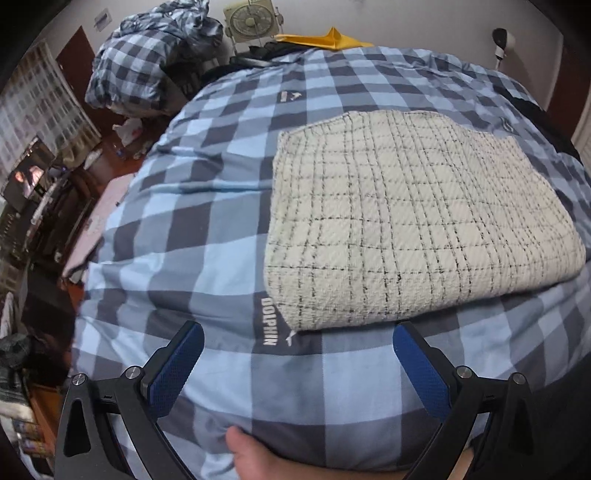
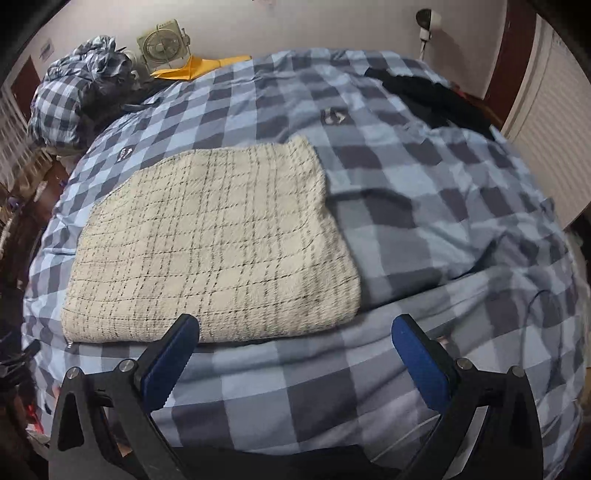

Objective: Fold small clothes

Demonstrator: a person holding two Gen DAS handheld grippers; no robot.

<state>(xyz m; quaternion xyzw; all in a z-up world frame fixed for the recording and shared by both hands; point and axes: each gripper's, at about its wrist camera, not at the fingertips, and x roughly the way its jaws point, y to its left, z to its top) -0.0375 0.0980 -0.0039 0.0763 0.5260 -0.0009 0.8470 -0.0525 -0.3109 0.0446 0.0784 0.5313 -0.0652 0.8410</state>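
Note:
A cream tweed garment with a black grid pattern [image 1: 406,221] lies folded flat in a rectangle on the blue checked bed cover [image 1: 207,236]. It also shows in the right wrist view [image 2: 210,247]. My left gripper [image 1: 297,334] is open and empty, hovering just in front of the garment's near edge. My right gripper [image 2: 295,328] is open and empty, hovering over the garment's near right corner; its left finger [image 2: 173,354] overlaps the near edge in the view.
A bundled checked duvet [image 1: 147,62] and a small fan [image 1: 251,18] sit at the far left of the bed, by a yellow cloth [image 1: 325,38]. Dark clothing [image 2: 432,96] lies at the far right. A cluttered floor and furniture [image 1: 44,192] lie left of the bed.

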